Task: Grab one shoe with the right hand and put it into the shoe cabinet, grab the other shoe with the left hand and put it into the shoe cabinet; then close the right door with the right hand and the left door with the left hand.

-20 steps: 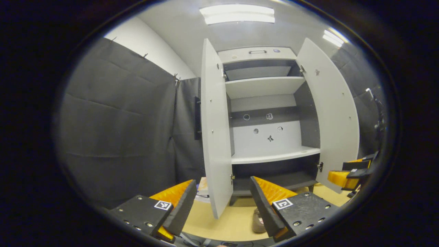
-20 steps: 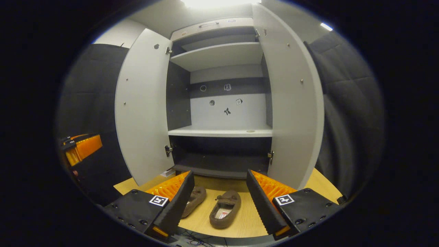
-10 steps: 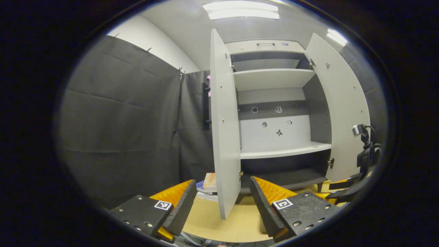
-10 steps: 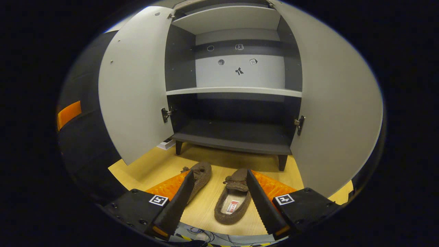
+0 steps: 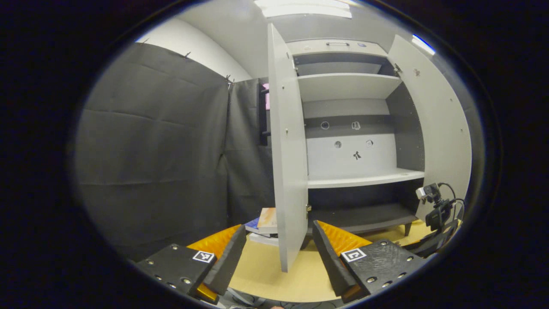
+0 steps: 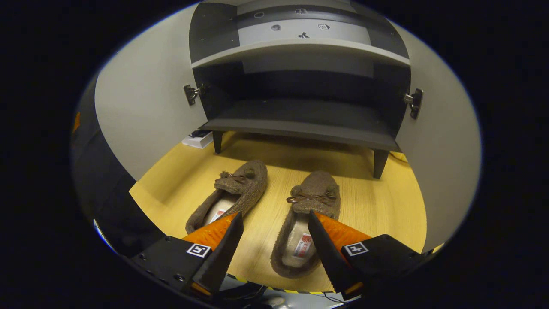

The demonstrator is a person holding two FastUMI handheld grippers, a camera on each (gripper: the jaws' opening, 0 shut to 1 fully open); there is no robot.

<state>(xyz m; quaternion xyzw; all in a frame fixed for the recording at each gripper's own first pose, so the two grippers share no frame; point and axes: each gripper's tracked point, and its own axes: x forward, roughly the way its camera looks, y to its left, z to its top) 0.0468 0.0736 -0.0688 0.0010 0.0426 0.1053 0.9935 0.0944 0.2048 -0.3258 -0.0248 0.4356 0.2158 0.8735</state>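
Observation:
Two brown fuzzy slippers lie side by side on the yellow wooden floor before the shoe cabinet [image 6: 300, 124], toes toward it. In the right gripper view my right gripper [image 6: 274, 240] is open and low over them; the right slipper [image 6: 306, 214] sits partly under its right finger, the left slipper [image 6: 231, 193] beside its left finger. Both cabinet doors stand open, the left door [image 5: 285, 163] and the right door [image 5: 441, 128]. In the left gripper view my left gripper [image 5: 279, 253] is open and empty, facing the left door's edge. The right gripper's camera and cable [image 5: 433, 206] show at lower right there.
The cabinet has a dark bottom shelf [image 6: 300, 116] and white shelves above [image 5: 364, 178]. Books [image 5: 263, 221] are stacked on the floor left of the cabinet. A small white box [image 6: 197, 138] lies by the cabinet's left leg.
My right gripper has tilted down and dropped toward the slippers, which now appear much closer. My left gripper has drifted slightly left, still open.

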